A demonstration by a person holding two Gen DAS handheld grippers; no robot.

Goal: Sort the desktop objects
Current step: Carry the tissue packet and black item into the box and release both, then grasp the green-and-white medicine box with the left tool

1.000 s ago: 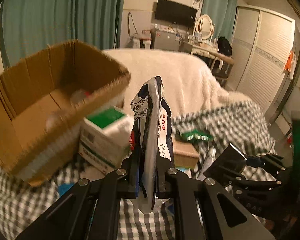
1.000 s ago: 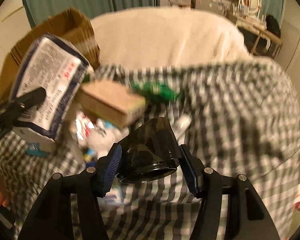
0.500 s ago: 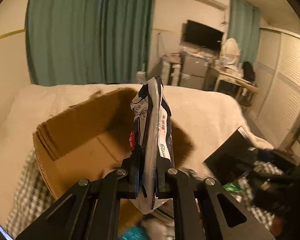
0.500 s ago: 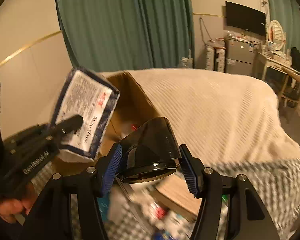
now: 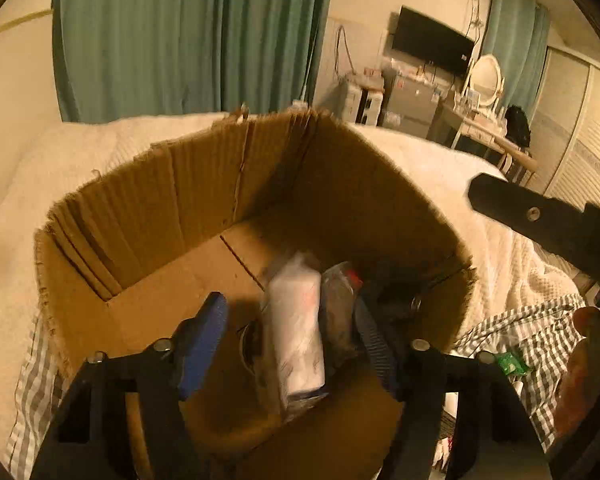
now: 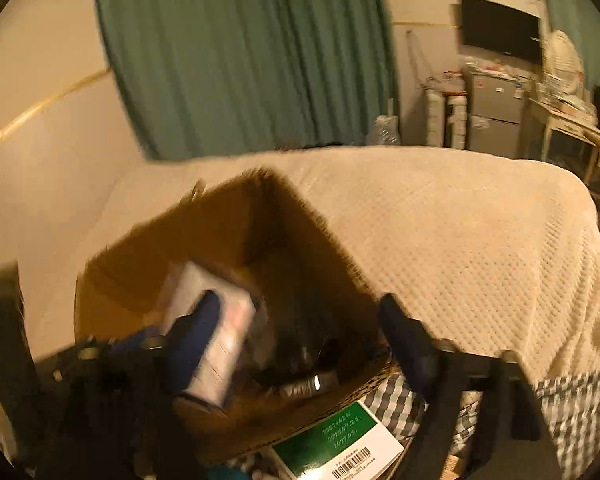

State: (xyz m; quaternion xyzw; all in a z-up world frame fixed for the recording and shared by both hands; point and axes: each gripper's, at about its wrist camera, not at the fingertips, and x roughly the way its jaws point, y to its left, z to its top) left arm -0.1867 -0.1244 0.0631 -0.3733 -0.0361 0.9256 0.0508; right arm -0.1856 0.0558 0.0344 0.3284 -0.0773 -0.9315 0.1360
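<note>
An open cardboard box [image 5: 148, 216] sits on the bed, also in the right wrist view [image 6: 148, 256]. My left gripper [image 5: 288, 336] is open above it, jaws wide apart. The white packet [image 5: 296, 328] lies loose inside the box, also in the right wrist view [image 6: 216, 336]. My right gripper [image 6: 300, 336] is open over the box too, and empty. A dark shiny object [image 6: 300, 360] lies blurred on the box floor below it. The right gripper's body shows in the left wrist view [image 5: 540, 216] at the right.
A green and white carton [image 6: 340, 444] lies against the box's near side on the checked cloth [image 6: 572, 408]. A cream blanket [image 6: 440, 216] covers the bed behind. A small green item [image 5: 510, 362] lies on the cloth at right.
Both grippers have moved over the box and opened. The packet has left my left gripper and the black funnel-shaped object has left my right gripper; both lie in the box.
</note>
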